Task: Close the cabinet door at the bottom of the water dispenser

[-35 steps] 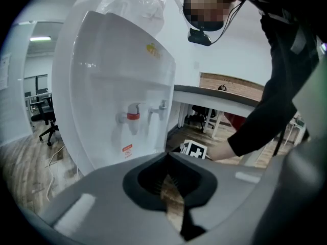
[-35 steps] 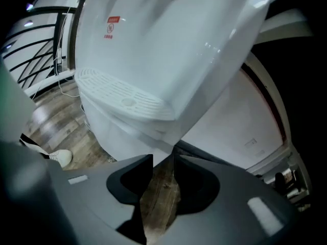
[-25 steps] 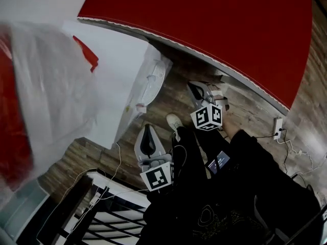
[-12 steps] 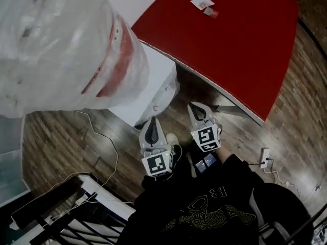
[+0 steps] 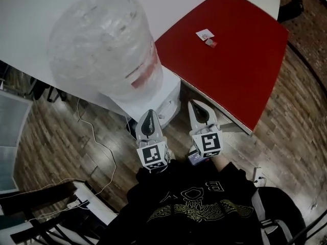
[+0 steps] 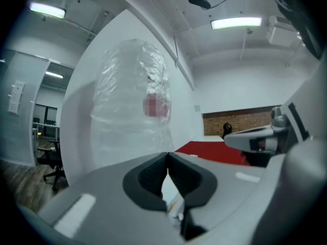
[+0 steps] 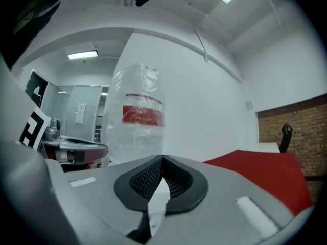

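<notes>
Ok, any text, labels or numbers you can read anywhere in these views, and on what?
Nothing reads for certain.
Red label on the water bottle: print blurred.
Sweatshirt: large letters, perhaps "BOY", unsure.
Cards on the red table: too small.
Marker cubes: patterns only, no words.

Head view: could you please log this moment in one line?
left gripper shut, empty | right gripper shut, empty | both facing water dispenser | cabinet door unseen
</notes>
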Demonstrator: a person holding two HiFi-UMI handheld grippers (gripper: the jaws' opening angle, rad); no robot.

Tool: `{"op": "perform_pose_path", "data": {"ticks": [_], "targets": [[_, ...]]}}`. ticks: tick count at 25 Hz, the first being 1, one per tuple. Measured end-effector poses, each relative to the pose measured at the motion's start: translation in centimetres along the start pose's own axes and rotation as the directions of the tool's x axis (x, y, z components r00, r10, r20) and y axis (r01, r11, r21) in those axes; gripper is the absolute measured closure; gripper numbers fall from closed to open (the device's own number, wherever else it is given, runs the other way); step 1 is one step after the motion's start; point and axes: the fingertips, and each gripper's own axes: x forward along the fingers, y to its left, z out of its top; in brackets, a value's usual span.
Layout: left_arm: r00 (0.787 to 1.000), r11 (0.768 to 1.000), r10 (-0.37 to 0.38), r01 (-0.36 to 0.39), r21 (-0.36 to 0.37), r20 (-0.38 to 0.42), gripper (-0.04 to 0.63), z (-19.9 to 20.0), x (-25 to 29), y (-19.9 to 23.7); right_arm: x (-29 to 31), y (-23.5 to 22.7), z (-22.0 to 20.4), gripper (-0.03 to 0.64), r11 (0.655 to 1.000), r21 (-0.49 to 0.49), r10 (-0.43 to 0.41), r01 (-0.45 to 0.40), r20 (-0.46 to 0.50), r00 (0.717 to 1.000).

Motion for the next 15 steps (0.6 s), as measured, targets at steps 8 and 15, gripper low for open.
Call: {"op": "perform_pose_path", "data": {"ticks": [8, 15], "targets": [[0.994, 0.999, -0.048, 0.048, 0.000, 0.097, 0.589, 4.1, 2.5, -1.3, -0.2, -0.3, 4.6, 0.617, 1.000, -0.014, -0.021, 0.023, 0.086, 0.996], [0.994, 0.997, -0.074, 0.072, 0.021, 0.078, 0.589, 4.3, 3.9, -2.8, 0.6, -1.1, 4.6, 0.618, 0.999, -0.010, -0.032, 0.032, 0.053, 0.998]]}}
